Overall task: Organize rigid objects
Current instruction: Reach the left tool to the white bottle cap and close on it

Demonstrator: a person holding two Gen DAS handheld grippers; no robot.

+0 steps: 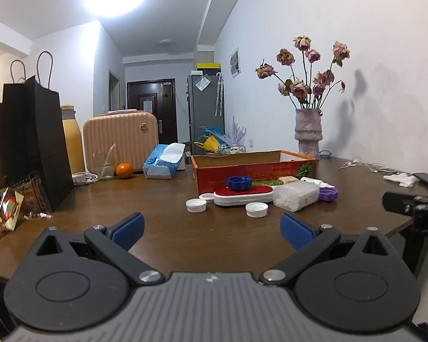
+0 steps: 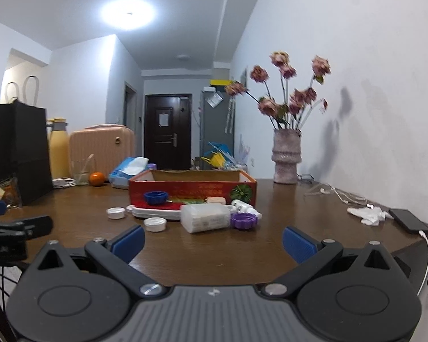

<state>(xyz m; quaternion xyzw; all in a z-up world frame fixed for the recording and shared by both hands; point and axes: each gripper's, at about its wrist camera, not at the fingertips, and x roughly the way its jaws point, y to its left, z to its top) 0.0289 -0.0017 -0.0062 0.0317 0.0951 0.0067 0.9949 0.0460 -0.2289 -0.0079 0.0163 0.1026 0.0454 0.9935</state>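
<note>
A red cardboard box [image 1: 228, 172] [image 2: 191, 189] stands open on the brown table. In front of it lie a blue cap [image 1: 239, 183] [image 2: 156, 197] on a red-and-white case [image 1: 244, 195] [image 2: 157, 211], white caps [image 1: 196, 205] [image 1: 256, 209] [image 2: 155, 224], a clear plastic box [image 1: 295, 196] [image 2: 205, 217], a purple cap [image 1: 328, 194] [image 2: 244, 221] and a small white bottle [image 2: 244, 206]. My left gripper [image 1: 212, 229] is open and empty, short of the caps. My right gripper [image 2: 212, 242] is open and empty, short of the plastic box.
Black paper bags [image 1: 28, 142], a yellow bottle [image 1: 71, 139], a pink case [image 1: 119, 139], a glass [image 1: 104, 165], an orange [image 1: 124, 170] and tissues [image 1: 164, 161] stand at the left and back. A vase [image 2: 286, 156], earphones, a crumpled tissue [image 2: 368, 213] and a phone [image 2: 408, 221] are at the right.
</note>
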